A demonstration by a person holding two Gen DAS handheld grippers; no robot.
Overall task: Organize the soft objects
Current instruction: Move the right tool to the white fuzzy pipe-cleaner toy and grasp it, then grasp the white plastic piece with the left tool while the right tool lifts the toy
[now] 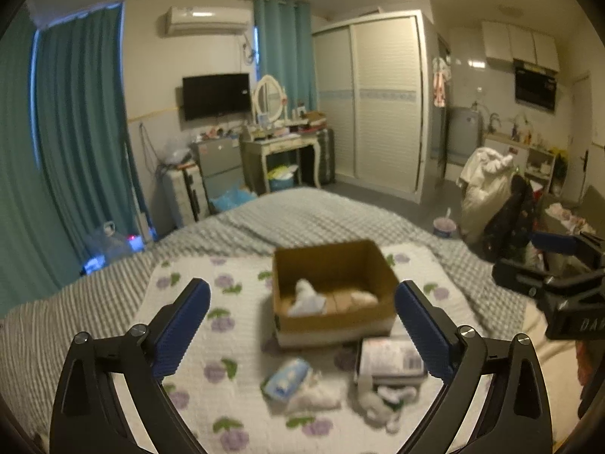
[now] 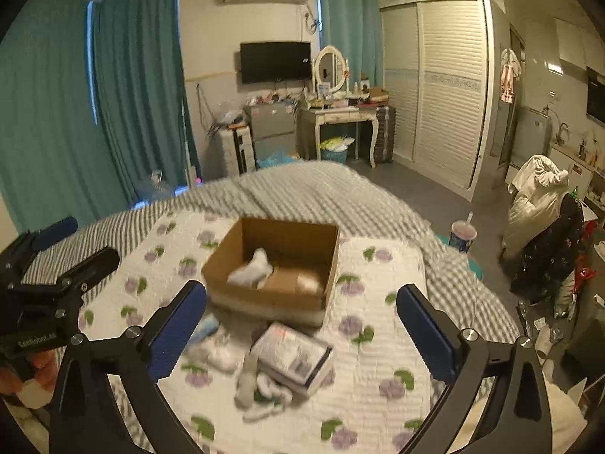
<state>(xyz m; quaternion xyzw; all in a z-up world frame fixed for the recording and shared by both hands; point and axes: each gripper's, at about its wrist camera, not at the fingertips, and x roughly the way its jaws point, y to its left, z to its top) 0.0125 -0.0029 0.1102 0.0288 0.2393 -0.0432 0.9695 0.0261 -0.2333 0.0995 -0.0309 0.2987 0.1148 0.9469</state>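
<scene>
Floral quilt (image 1: 211, 344) over striped bedding (image 1: 75, 310)

This is a lived-in one-room home, mostly bedroom: a bed (image 1: 302, 219) with a grey striped cover fills the foreground, teal curtains (image 1: 83, 121) hang at the windows, and a wall television (image 1: 216, 94) sits below an air conditioner (image 1: 206, 20). A dressing table (image 2: 340, 113) with an oval mirror stands beside a white sliding-door wardrobe (image 1: 378, 102). At the far right a kitchen corner shows wall cabinets (image 1: 518, 43) and a range hood (image 1: 535, 87).
</scene>
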